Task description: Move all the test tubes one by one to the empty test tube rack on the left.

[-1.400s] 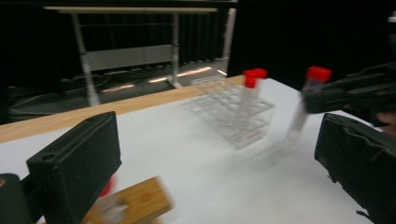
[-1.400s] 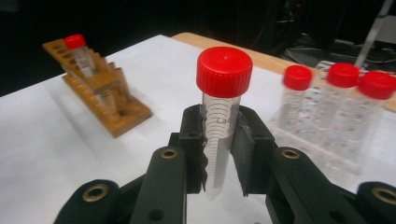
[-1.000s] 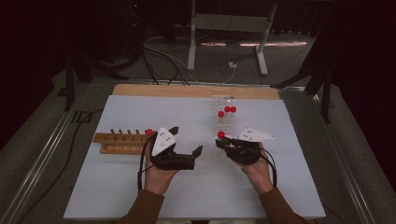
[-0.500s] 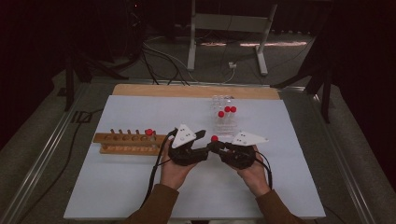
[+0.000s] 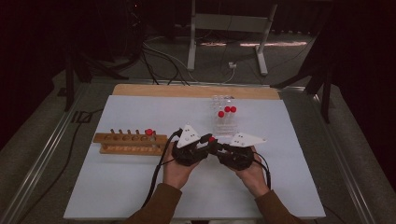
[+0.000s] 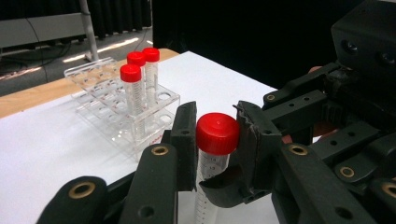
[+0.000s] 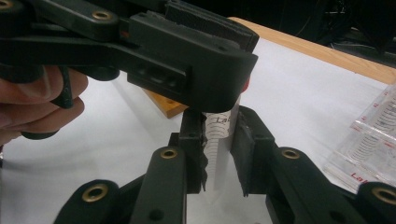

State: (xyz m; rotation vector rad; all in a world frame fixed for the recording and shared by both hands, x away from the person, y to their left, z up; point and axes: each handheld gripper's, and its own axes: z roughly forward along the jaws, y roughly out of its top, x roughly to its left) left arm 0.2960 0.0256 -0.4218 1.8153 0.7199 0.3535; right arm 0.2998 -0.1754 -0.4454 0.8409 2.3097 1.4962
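A clear tube with a red cap stands upright between both grippers at the middle of the white board. My right gripper is shut on the tube's graduated body. My left gripper comes in from the other side, and its two pads press on the red cap. In the high view the left gripper and the right gripper meet tip to tip. The left gripper's jaw hides most of the cap in the right gripper view.
A clear plastic rack just behind the grippers holds three red-capped tubes. A wooden rack lies to the left with one red-capped tube at its right end. The white board lies on a wooden table.
The left gripper swung right from beside the wooden rack and met the right gripper. Its jaws came around the cap of the tube that the right gripper held throughout.
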